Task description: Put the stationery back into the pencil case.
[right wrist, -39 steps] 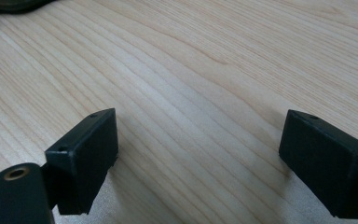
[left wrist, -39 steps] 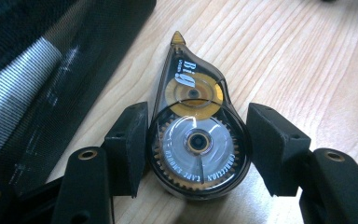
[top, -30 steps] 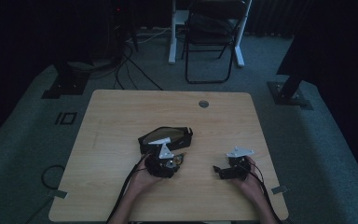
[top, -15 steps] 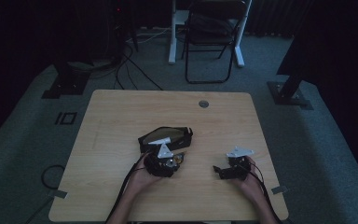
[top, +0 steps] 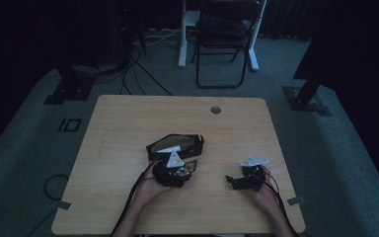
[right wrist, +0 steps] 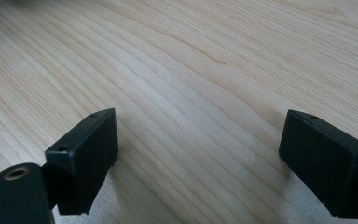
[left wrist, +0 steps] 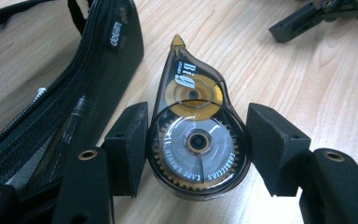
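Note:
A smoky transparent correction tape dispenser (left wrist: 192,88) lies flat on the wooden table (top: 128,123), its tip pointing away from me. My left gripper (left wrist: 198,140) has a pad against each side of its round body. Just left of it lies a black mesh pencil case (left wrist: 74,93) with its zipper open and pens inside. From above, the left gripper (top: 180,170) sits at the near edge of the pencil case (top: 175,143). My right gripper (right wrist: 198,154) stands open over bare wood, nothing between its pads. It rests at the front right (top: 230,181), jaws pointing left.
A round cable hole (top: 215,109) sits near the table's far edge. A folding chair (top: 224,44) and cables stand on the floor beyond. The right gripper's jaw tip (left wrist: 307,18) shows at the upper right of the left gripper view.

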